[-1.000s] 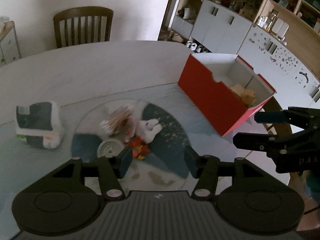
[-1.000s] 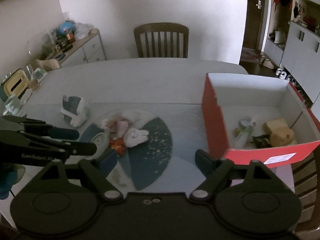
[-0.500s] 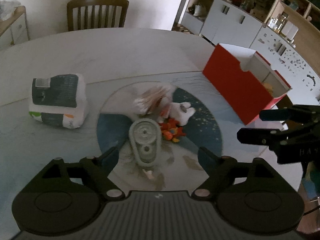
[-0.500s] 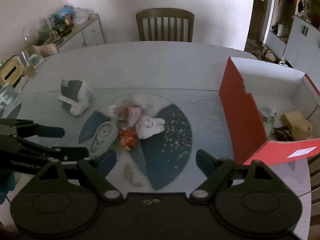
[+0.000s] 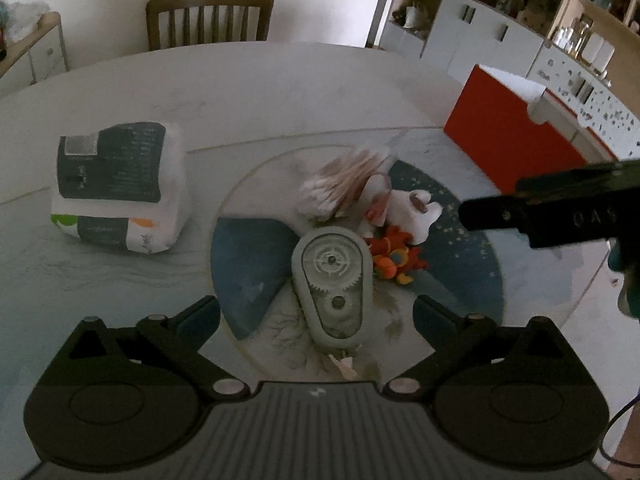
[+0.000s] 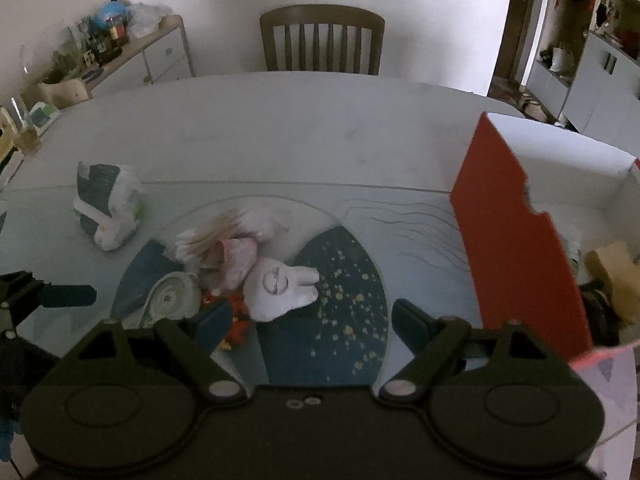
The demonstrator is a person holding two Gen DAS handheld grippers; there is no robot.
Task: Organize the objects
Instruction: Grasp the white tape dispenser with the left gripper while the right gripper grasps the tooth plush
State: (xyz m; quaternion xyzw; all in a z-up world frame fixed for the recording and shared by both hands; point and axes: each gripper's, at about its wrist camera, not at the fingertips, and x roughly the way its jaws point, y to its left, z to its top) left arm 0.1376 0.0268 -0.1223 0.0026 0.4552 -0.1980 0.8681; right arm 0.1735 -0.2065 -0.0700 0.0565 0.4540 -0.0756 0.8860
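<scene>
A grey oval gear case lies flat on the round blue mat. My left gripper hangs over it with its jaws opening wide; the case lies between the fingers, untouched by the pads. Behind it are a bundle of cotton swabs, a white tooth plush and a red-orange toy. My right gripper is open and holds nothing, just short of the tooth plush, with a pink pouch beyond. The red box stands to the right.
A soft tissue pack lies left of the mat. The red box holds a tan block and dark items. A wooden chair stands behind the table, with a cluttered sideboard at the far left and cabinets at the right.
Both grippers have sunk toward the pile on the mat. The left jaws have spread much wider and now straddle the grey gear case. The right jaws look the same.
</scene>
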